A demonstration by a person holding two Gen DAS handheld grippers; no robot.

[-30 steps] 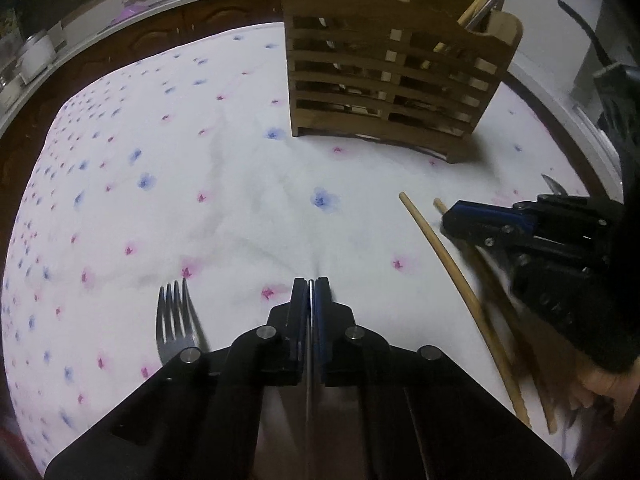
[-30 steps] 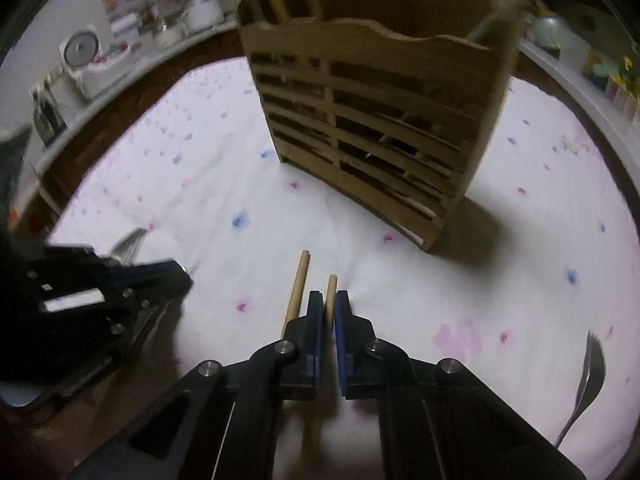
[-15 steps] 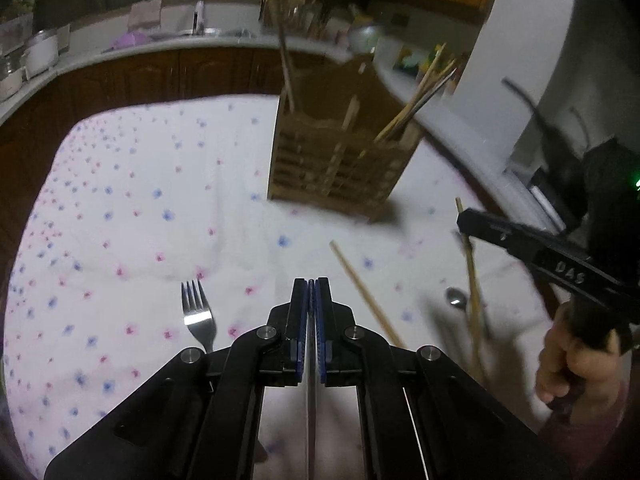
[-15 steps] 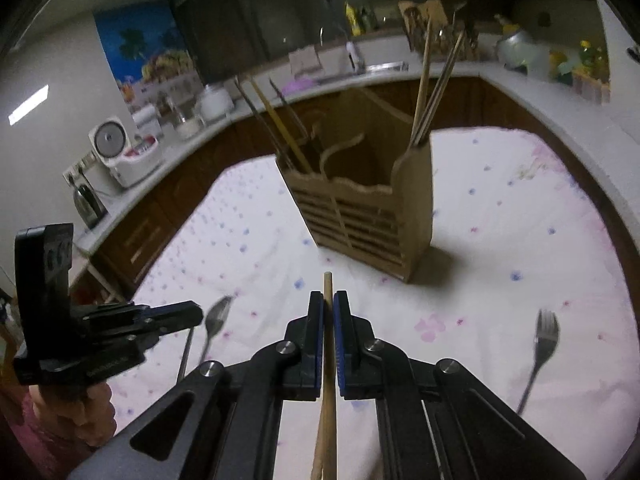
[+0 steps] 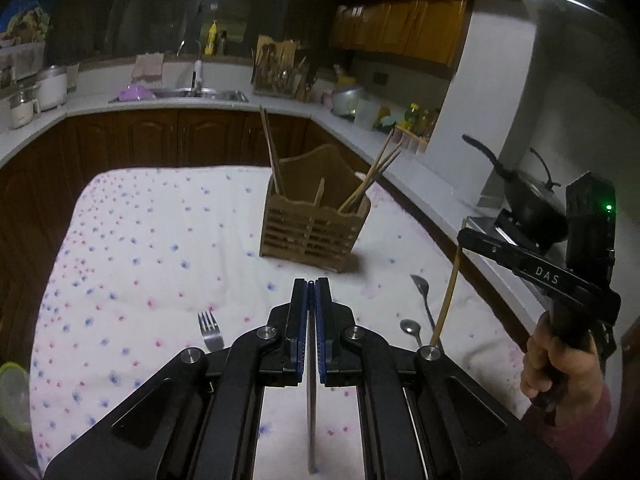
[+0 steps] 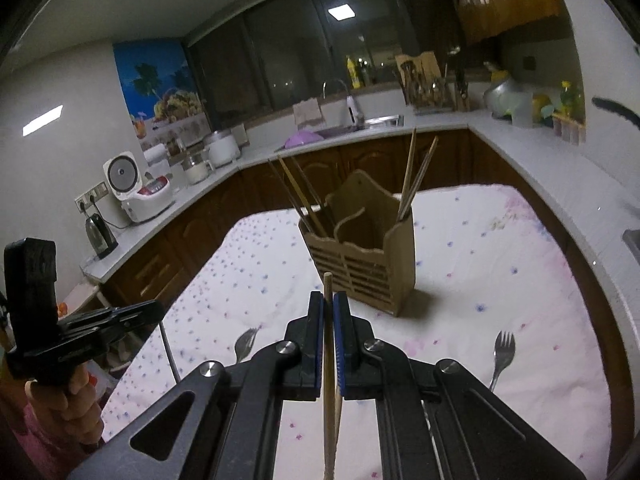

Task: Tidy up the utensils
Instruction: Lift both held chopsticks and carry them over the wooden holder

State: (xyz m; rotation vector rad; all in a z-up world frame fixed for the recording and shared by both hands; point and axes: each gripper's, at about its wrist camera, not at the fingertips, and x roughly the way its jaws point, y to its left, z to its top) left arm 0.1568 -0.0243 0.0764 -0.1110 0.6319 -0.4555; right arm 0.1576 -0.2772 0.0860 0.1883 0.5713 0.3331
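A wooden slatted utensil holder (image 5: 314, 230) stands on the flowered cloth, with chopsticks in it; it also shows in the right wrist view (image 6: 362, 258). My right gripper (image 6: 328, 300) is shut on wooden chopsticks (image 6: 329, 380), held well above the table; the chopsticks hang from it in the left wrist view (image 5: 448, 292). My left gripper (image 5: 311, 286) is shut on a thin metal utensil (image 5: 311, 400); I cannot tell which kind. A fork (image 5: 209, 330) lies left of it, two spoons (image 5: 420, 312) to the right.
The table with the flowered cloth (image 5: 140, 264) is ringed by dark wood cabinets and a white counter. A wok (image 5: 528, 200) sits on the stove at the right. A green-rimmed container (image 5: 14, 396) is at the table's left edge. A fork (image 6: 502, 352) lies right in the right wrist view.
Both grippers rose high above the table and pulled back from the holder. The right gripper lifted the chopsticks off the cloth. The left stayed shut on its metal utensil.
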